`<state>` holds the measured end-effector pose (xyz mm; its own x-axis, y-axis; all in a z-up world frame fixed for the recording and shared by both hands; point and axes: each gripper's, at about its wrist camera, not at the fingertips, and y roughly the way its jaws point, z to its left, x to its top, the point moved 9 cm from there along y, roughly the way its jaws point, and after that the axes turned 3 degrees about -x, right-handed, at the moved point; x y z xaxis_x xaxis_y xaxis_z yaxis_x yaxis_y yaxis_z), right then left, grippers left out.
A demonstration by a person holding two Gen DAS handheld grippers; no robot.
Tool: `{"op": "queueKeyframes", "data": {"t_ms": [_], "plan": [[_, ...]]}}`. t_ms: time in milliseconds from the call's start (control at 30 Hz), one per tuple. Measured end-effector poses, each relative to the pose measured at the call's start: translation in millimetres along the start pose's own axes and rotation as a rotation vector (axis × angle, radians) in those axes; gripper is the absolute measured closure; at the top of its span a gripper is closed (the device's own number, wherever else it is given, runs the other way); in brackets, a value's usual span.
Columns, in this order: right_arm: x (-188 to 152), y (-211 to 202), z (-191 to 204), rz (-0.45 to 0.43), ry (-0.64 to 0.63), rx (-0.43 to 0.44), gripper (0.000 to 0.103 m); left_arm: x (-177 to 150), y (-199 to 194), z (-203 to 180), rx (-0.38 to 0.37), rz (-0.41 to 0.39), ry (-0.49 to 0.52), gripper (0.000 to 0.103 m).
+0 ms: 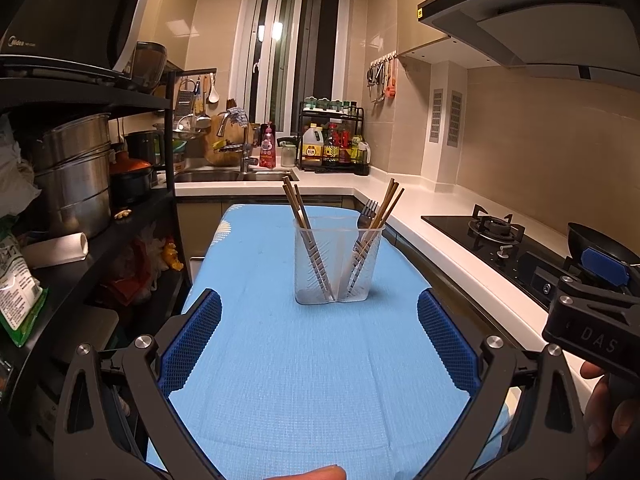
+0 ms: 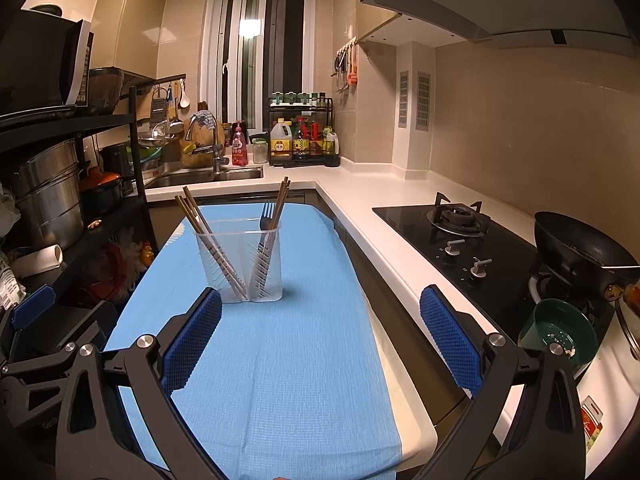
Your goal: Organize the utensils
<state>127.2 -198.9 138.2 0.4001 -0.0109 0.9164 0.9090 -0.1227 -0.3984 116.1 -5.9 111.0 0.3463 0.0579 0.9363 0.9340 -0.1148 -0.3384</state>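
Utensil holder (image 1: 335,261), clear plastic, two compartments, stands upright mid-table (image 1: 280,360) at 12 o'clock of both claws. Judged light, rigid, easily tipped; hold by the rim or outer wall. Chopsticks (image 1: 306,236) lean in the left compartment, more chopsticks (image 1: 384,210) and a fork (image 1: 366,216) in the right: thin, stiff, slippery, best pinched at upper shafts. Left claw (image 1: 319,336) and right claw (image 2: 321,332) both spread, empty. Chopstick count unclear; lower ends blurred behind ribbed plastic.
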Motion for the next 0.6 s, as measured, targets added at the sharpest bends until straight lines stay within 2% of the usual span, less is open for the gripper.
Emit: {"op": "queueKeyframes", "data": {"t_ms": [600], "plan": [[-0.4, -0.4, 1.9, 0.002, -0.004, 0.002, 0.005, 0.3, -2.4, 1.2, -0.007, -0.007, -0.002, 0.008]]}}
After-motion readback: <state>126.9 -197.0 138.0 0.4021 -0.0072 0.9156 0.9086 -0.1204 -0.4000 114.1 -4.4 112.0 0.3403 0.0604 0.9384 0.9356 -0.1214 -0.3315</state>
